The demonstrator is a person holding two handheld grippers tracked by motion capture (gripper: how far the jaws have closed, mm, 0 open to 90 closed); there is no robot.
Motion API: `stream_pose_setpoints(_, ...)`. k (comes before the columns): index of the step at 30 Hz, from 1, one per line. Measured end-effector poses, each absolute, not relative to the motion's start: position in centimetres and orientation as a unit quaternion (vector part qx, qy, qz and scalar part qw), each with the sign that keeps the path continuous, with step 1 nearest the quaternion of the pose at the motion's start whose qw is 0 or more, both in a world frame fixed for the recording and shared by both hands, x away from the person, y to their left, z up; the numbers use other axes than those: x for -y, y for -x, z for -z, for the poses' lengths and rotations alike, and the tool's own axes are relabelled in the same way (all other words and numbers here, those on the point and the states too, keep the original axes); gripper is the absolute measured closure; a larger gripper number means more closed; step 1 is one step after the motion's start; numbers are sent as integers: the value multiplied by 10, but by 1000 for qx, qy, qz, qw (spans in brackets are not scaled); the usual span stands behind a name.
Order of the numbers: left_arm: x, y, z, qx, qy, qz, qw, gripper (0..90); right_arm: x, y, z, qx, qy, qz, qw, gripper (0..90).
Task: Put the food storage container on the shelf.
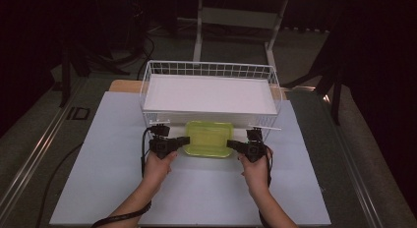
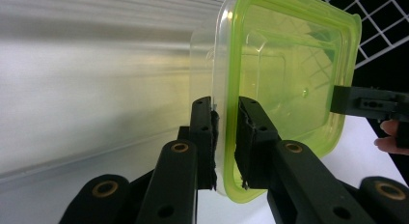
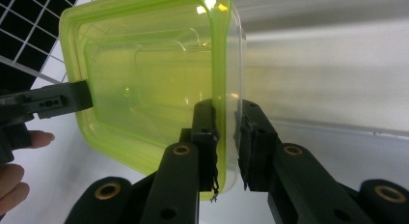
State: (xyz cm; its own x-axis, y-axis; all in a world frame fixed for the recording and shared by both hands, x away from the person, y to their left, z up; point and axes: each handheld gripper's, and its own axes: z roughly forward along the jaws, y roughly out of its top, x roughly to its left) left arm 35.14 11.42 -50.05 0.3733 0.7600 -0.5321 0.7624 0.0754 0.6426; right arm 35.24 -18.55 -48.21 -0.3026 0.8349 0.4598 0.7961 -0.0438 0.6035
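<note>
At table centre, just before the white wire basket (image 1: 147,85), the left gripper (image 1: 181,140) and right gripper (image 1: 232,144) each clamp an opposite rim of the lidded green container (image 1: 208,138); step judged a two-handed carry, next calling for a level, matched lift.

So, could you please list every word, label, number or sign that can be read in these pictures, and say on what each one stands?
"ID": pale letters on the dark floor, left of the table, seen from the high view.
The green container, the white wire basket, the left gripper and the right gripper carry no readable text in any view.
</note>
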Motion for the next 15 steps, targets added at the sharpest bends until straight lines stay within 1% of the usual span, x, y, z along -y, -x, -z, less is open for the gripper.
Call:
stream_pose_setpoints(2,-114,-354,502,-560,-683,-2,469,785,184,-355,482,-691,-591,-416,29,783)
stream_pose_setpoints(6,-113,-358,503,-559,-691,-10,459,784,183,-361,486,-688,-599,-410,23,782)
stream_pose_setpoints(13,-110,-364,508,-564,-691,-2,453,785,183,-368,491,-682,-611,-401,24,777)
stream_pose_setpoints(15,-109,-364,508,-564,-691,-3,453,786,184,-369,492,-679,-614,-401,19,777)
